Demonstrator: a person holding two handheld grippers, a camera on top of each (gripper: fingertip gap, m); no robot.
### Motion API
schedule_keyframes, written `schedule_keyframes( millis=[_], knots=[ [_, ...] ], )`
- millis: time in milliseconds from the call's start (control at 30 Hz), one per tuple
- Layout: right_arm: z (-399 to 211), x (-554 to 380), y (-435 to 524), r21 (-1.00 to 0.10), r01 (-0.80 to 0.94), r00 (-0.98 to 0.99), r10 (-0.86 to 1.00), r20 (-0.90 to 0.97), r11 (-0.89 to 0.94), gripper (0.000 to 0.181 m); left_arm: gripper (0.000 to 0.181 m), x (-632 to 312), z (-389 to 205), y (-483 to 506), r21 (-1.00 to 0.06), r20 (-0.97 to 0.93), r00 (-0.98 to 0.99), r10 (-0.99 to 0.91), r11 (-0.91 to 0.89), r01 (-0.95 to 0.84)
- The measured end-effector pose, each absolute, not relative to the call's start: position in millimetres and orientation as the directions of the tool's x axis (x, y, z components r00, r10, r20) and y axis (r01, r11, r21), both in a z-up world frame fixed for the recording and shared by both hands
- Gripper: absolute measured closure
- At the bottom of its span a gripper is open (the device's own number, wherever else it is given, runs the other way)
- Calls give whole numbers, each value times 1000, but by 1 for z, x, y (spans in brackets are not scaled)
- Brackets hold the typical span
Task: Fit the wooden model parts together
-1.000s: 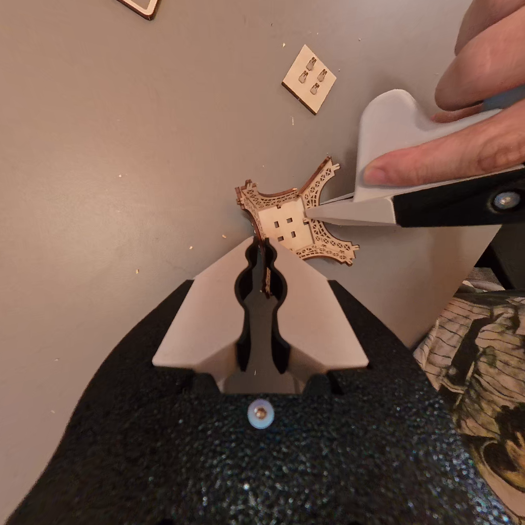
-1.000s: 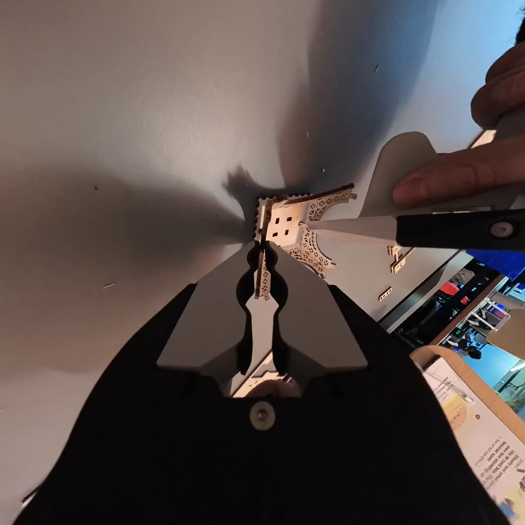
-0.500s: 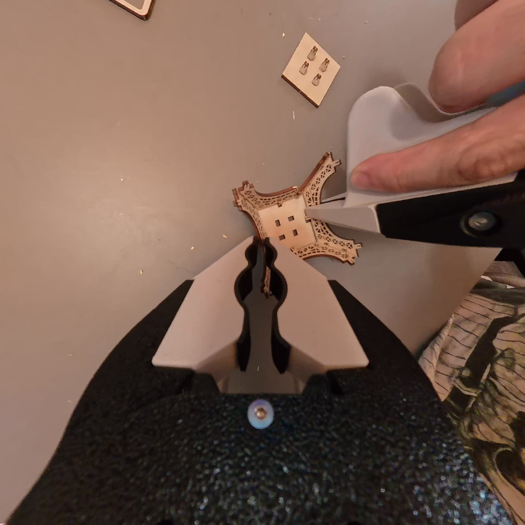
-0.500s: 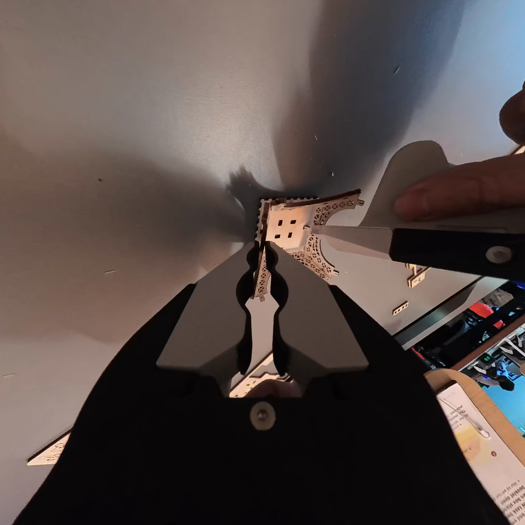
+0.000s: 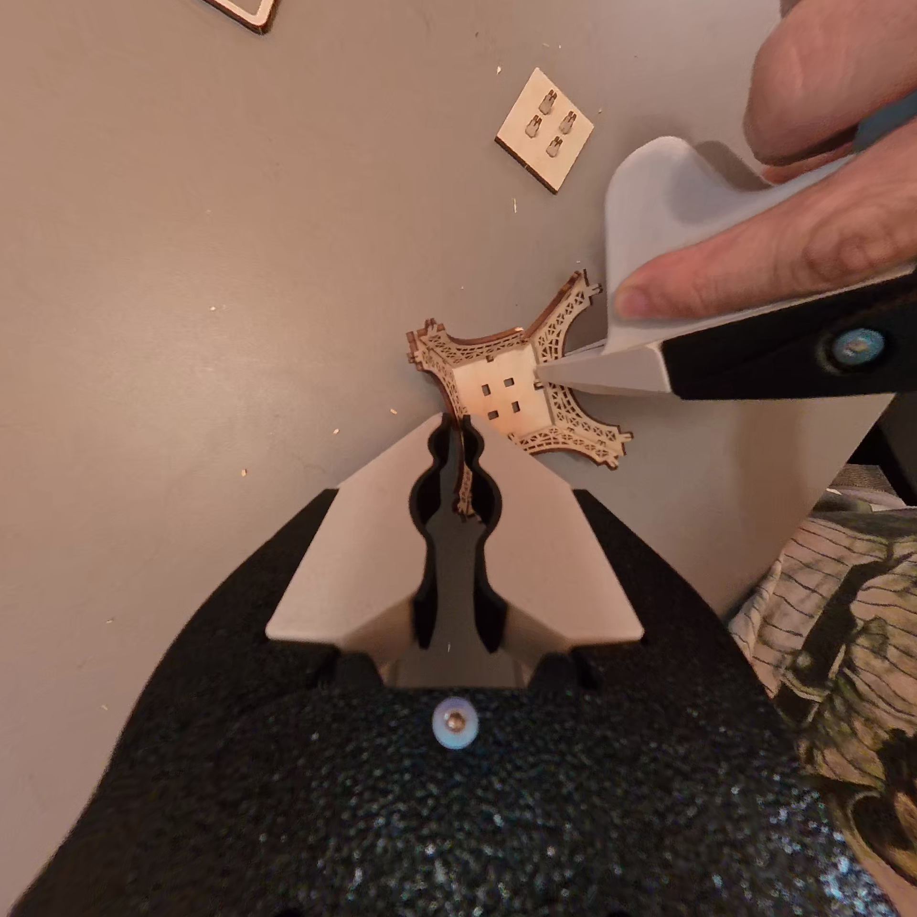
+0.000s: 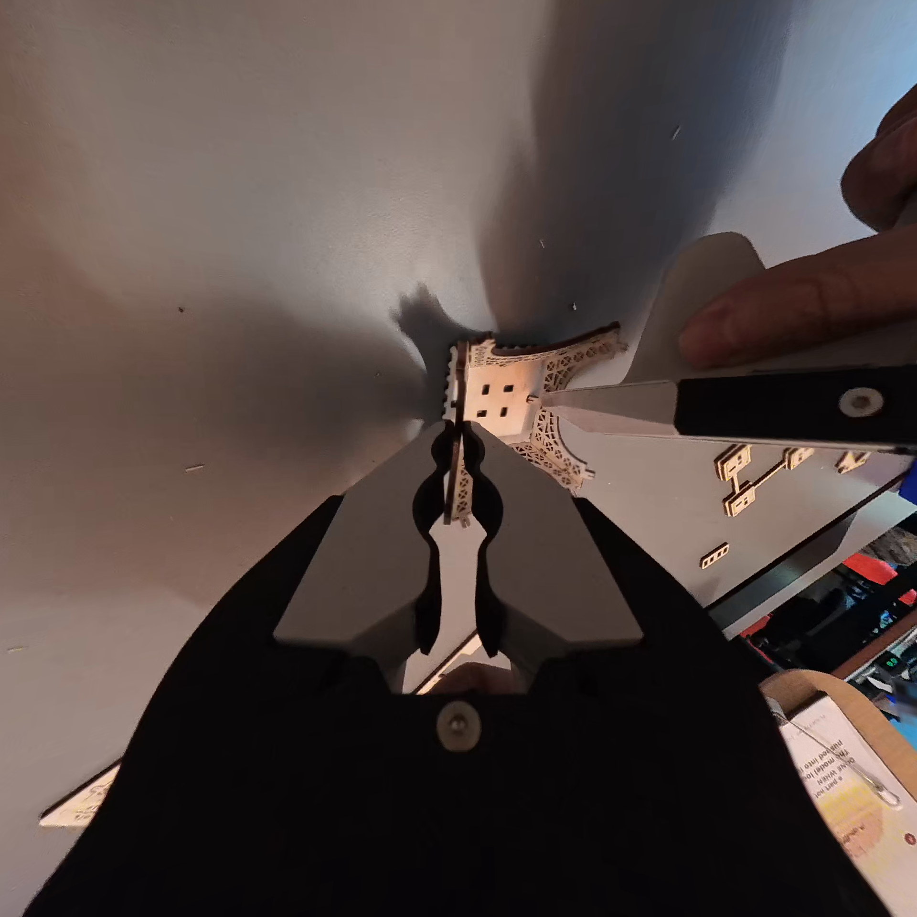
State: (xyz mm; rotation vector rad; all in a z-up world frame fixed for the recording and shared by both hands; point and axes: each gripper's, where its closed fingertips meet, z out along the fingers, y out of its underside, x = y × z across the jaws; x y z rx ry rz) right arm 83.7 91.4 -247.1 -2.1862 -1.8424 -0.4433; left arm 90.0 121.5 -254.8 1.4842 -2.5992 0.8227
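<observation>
The wooden model [image 5: 501, 392] is a small lattice tower base: a square top plate with four holes and splayed legs, just above the grey table. My left gripper [image 5: 456, 422] is shut on one lattice leg [image 5: 464, 476], seen edge-on between its jaws. My right gripper [image 5: 541, 372] comes in from the right with a person's hand on it and is shut on the model's right side. In the right wrist view the model [image 6: 496, 392] is pinched by a leg [image 6: 459, 481] in my right gripper [image 6: 459, 424], and my left gripper [image 6: 541, 397] grips its right side.
A square wooden plate with small cutouts [image 5: 543, 131] lies farther up the table, and a frame piece corner [image 5: 243, 15] shows at top left. Loose wooden parts [image 6: 744, 476] lie near the table edge. A box with a booklet [image 6: 843, 794] is at lower right. Patterned cloth [image 5: 843, 670] lies beyond the edge. My left and right fingertips are right by each other.
Both grippers stay shut on the model. The model has tilted a little, and in the left wrist view the right gripper has shifted slightly left and lower.
</observation>
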Motion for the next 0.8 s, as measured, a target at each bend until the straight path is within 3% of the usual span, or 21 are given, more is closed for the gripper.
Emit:
schedule_keyframes(
  millis=[400,800],
  knots=[
    [-250,80,93,0,978,191,902,386,-207,180,179,90,-254,123,-417,276,-566,-777,433,-799],
    [-253,79,92,-37,972,230,905,357,-233,180,179,88,-256,124,-317,193,-617,-763,547,-775]
  ],
)
